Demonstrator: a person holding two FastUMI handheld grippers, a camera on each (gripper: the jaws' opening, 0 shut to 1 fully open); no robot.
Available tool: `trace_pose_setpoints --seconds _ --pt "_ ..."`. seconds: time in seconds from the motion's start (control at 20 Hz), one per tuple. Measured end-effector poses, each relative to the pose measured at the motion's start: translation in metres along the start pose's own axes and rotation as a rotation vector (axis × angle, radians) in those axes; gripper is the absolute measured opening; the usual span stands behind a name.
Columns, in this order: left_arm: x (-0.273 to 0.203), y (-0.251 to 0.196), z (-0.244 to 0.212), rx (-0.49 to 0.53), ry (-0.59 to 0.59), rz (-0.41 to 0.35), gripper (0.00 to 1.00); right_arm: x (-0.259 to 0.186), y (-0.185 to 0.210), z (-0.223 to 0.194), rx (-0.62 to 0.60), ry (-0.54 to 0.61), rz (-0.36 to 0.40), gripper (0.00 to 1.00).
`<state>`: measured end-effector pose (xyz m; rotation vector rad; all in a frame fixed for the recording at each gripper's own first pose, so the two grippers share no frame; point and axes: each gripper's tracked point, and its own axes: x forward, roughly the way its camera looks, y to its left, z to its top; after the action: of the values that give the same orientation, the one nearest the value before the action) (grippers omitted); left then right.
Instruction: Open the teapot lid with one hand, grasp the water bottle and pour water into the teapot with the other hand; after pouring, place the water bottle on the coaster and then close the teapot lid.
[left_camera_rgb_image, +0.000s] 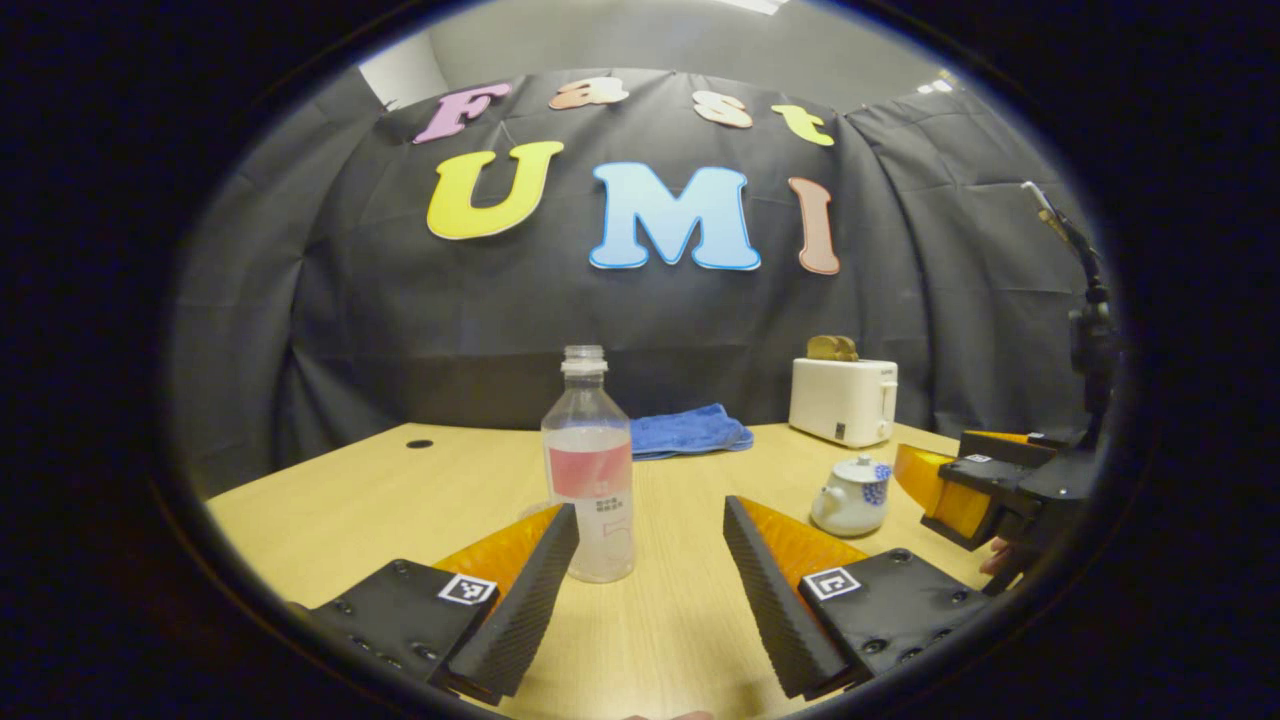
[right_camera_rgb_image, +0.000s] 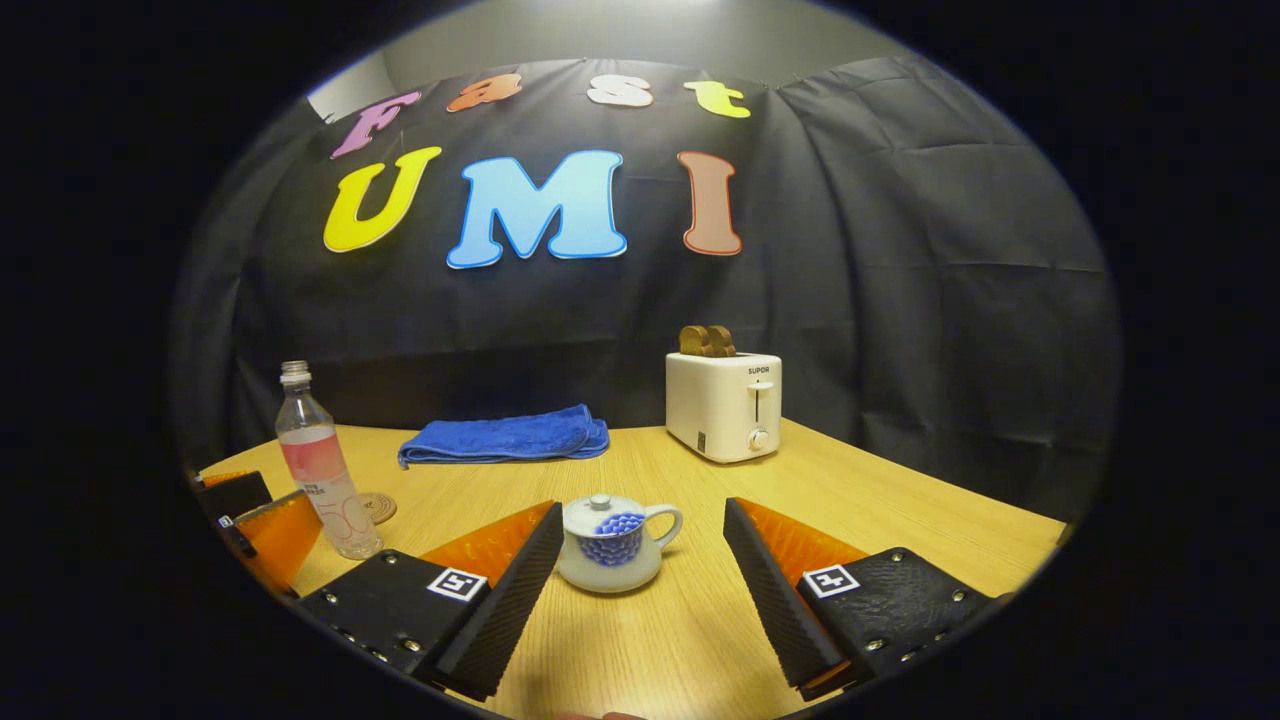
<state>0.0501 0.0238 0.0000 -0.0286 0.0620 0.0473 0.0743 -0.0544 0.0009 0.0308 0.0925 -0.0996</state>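
The teapot (right_camera_rgb_image: 612, 545), lid on, is sitting mid-worktop, straight ahead between the right gripper (right_camera_rgb_image: 640, 590)'s apart jaws. The upright water bottle (left_camera_rgb_image: 590, 470) is standing just ahead of the left gripper (left_camera_rgb_image: 650, 590), its jaws also apart.

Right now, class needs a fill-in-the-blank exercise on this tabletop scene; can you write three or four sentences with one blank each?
1. The teapot lid is ____.
2. The water bottle has no ____.
3. Behind the teapot, the white toaster holds ____.
4. The folded towel is ____ in colour.

Missing words: closed; cap; toast; blue
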Motion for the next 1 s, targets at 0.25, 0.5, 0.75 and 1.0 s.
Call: trace_pose_setpoints --seconds 0.25,0.5,0.75,1.0 --pt "0.013 0.007 0.015 -0.004 -0.019 0.012 1.00 0.032 0.015 -0.012 -0.041 0.067 0.041 0.99" --pt "0.025 0.022 0.028 -0.002 -0.032 0.021 1.00 0.053 0.019 -0.008 -0.064 0.077 0.044 0.95" --pt "0.031 0.031 0.030 -0.020 -0.029 0.025 1.00 0.061 0.023 -0.002 -0.080 0.063 0.045 0.81" --pt "0.035 0.033 0.031 -0.019 -0.030 0.020 1.00 0.063 0.027 -0.004 -0.083 0.074 0.053 0.47"
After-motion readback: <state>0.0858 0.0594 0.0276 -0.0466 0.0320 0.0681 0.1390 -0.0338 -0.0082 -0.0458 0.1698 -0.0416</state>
